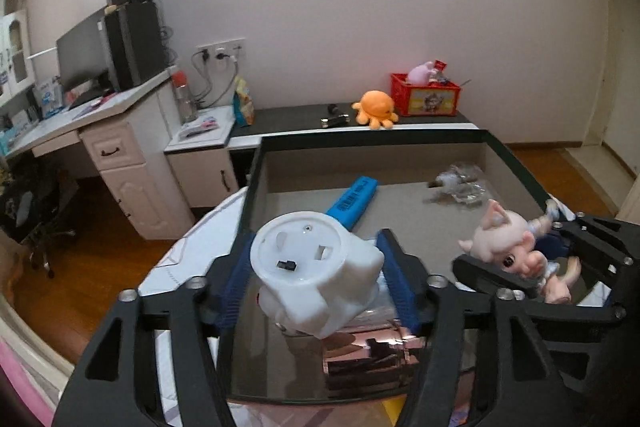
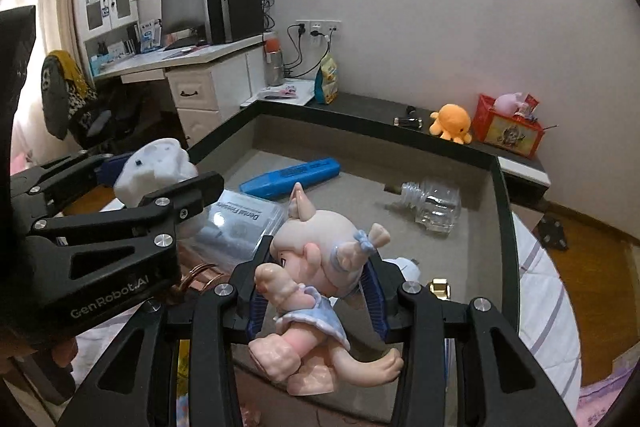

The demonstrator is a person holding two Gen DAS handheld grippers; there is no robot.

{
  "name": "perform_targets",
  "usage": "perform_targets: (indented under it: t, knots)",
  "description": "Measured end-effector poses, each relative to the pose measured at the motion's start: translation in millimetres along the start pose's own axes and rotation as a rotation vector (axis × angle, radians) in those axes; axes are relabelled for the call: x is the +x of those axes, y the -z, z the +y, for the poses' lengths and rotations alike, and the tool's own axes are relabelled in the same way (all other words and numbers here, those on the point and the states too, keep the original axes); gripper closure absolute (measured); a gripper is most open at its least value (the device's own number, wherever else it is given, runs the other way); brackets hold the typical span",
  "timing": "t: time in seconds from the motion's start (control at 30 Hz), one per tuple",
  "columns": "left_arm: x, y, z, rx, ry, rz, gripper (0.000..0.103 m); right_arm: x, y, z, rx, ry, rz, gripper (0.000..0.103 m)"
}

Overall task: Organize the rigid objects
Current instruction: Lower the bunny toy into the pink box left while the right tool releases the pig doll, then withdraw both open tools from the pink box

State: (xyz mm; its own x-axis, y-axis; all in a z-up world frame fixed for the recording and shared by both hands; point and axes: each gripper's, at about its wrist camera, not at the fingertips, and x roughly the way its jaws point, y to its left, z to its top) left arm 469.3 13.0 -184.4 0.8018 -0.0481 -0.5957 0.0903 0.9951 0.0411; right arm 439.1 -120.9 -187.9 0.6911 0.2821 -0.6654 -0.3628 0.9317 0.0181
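The left tool stands loosened around a glossy white moulded plastic toy, above the grey tray's seven o'clock corner. It could tumble onto the clear box below. The right tool, clenched on a smooth vinyl doll, hovers at five o'clock; its rounded limbs might slip.
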Motion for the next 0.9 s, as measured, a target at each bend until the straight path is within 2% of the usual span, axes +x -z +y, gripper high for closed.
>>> perform_targets:
  t: [0.03, 0.07, 0.1, 0.23, 0.3, 0.4, 0.43, 0.63, 0.67, 0.77, 0.9]
  knots:
    - [0, 0, 1, -0.006, 0.003, 0.000, 0.027, -1, -1, 0, -0.002, 0.001, 0.007, 0.057]
    - [-1, 1, 2, -0.011, 0.009, -0.002, 0.023, -2, -3, 0, -0.002, 0.002, 0.009, 0.049]
    - [-3, 1, 5, -0.020, 0.014, -0.005, 0.016, -5, -3, 0, -0.004, 0.008, 0.004, 0.045]
    - [-19, -1, 10, -0.042, 0.002, -0.025, 0.012, -18, -6, -2, 0.006, 0.022, -0.016, 0.045]
    - [-39, -2, 13, -0.047, 0.006, -0.057, 0.010, -32, -8, -2, 0.012, 0.028, -0.042, 0.043]
    - [-80, -2, 15, -0.055, -0.005, -0.141, 0.002, -63, -11, 1, 0.026, 0.052, -0.105, 0.024]
    - [-94, 0, 14, -0.058, -0.009, -0.172, 0.000, -76, -11, 3, 0.028, 0.057, -0.131, 0.023]
    - [-181, 19, 12, -0.060, -0.054, -0.315, 0.000, -156, 1, 19, 0.051, 0.090, -0.277, 0.019]
    - [-194, 25, 11, -0.056, -0.064, -0.329, 0.000, -168, 5, 21, 0.061, 0.094, -0.300, 0.017]
    - [-228, 42, 7, -0.062, -0.060, -0.351, 0.000, -205, 21, 28, 0.096, 0.098, -0.367, 0.000]
    - [-267, 61, -3, -0.047, -0.037, -0.379, 0.000, -241, 42, 40, 0.112, 0.079, -0.414, 0.000]
